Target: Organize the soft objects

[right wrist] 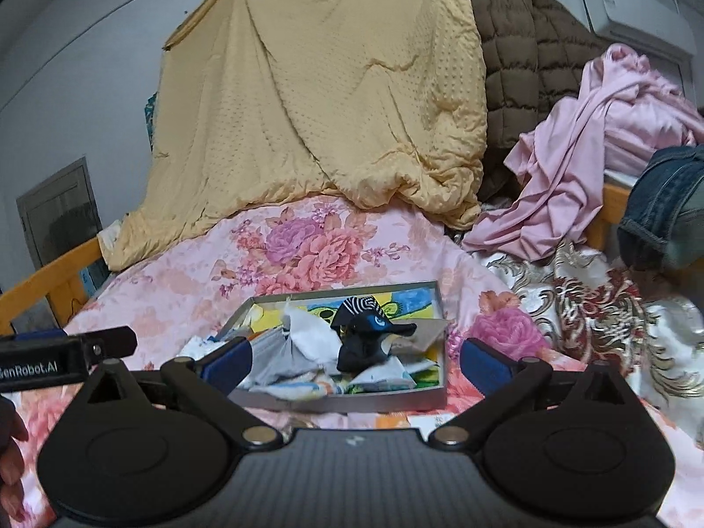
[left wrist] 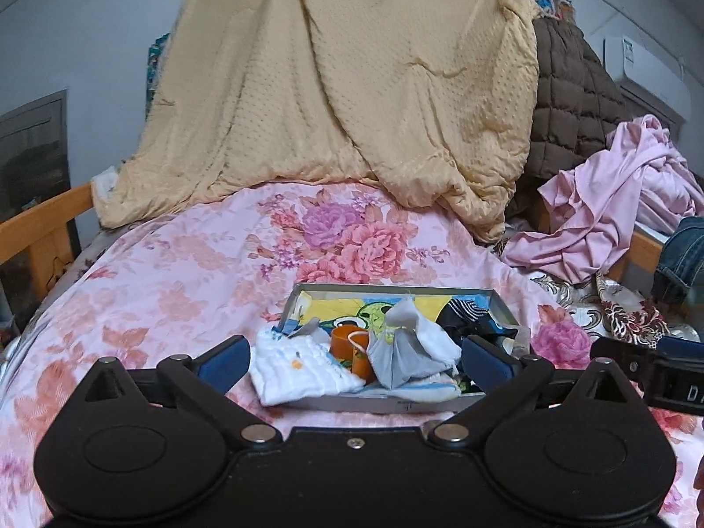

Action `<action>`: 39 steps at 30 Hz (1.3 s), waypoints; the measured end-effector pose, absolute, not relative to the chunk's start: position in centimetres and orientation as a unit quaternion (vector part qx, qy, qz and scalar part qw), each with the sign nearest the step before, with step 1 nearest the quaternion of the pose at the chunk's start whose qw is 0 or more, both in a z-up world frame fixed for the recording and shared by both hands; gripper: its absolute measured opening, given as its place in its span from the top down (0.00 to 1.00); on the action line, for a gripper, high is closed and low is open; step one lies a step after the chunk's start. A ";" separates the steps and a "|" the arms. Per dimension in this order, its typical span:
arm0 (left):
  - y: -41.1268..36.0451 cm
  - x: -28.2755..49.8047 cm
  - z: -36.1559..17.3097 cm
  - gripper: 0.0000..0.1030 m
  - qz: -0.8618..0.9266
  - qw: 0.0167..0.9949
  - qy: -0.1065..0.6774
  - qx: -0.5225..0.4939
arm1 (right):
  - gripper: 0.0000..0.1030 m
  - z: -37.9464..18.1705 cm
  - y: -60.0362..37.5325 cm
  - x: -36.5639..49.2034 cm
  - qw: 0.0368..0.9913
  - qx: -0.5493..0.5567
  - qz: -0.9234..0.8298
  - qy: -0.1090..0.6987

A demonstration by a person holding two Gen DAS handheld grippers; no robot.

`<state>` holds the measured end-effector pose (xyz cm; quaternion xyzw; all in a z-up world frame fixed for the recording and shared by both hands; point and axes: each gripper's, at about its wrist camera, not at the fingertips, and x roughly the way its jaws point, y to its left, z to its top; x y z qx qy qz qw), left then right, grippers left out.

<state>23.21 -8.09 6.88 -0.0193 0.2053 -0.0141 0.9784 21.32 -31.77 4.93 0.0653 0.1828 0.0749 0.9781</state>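
A shallow grey tray (left wrist: 387,405) with a cartoon picture inside lies on the pink floral bedspread (left wrist: 176,290). It holds a white quilted cloth (left wrist: 299,369), an orange cup (left wrist: 347,343), a crumpled grey and white cloth (left wrist: 409,352) and a black striped soft piece (right wrist: 365,334). My left gripper (left wrist: 356,363) hovers open just in front of the tray's near edge, with nothing between its blue pads. My right gripper (right wrist: 357,361) is open too, level with the tray (right wrist: 352,402) and beside the left one, gripping nothing.
A yellow quilt (left wrist: 352,88) hangs behind the bed, with a brown padded coat (left wrist: 567,101) to its right. Pink garments (right wrist: 572,167) and jeans (right wrist: 664,202) are heaped at the right. A wooden bed rail (left wrist: 39,224) runs along the left. A hand (right wrist: 11,462) shows at lower left.
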 end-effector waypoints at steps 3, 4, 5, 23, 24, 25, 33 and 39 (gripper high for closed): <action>-7.8 21.5 6.5 0.01 -0.007 0.980 0.199 -0.022 | 0.00 4.8 -31.8 19.4 0.980 0.068 0.063 0.178; -7.7 21.1 6.4 0.01 -0.005 0.980 0.199 -0.021 | 0.00 4.7 -31.9 18.9 0.980 0.071 0.060 0.178; -7.6 20.7 6.3 0.01 -0.003 0.980 0.199 -0.021 | 0.00 4.7 -32.0 18.4 0.979 0.076 0.057 0.179; -6.3 12.7 5.0 0.01 0.006 0.981 0.192 0.010 | 0.00 3.0 -30.2 12.1 0.972 0.080 0.047 0.214; -6.2 12.4 4.9 0.01 0.006 0.981 0.192 0.009 | 0.00 2.9 -30.0 11.9 0.972 0.077 0.047 0.216; -6.0 12.1 4.8 0.01 0.007 0.981 0.193 0.008 | 0.00 2.8 -29.8 11.7 0.972 0.076 0.047 0.217; -4.2 10.3 3.6 0.01 0.018 0.980 0.196 -0.005 | 0.00 1.8 -28.4 10.5 0.968 0.066 0.022 0.240; -2.8 9.6 1.5 0.01 0.031 0.976 0.215 -0.010 | 0.00 0.9 -27.4 9.6 0.967 0.049 0.008 0.252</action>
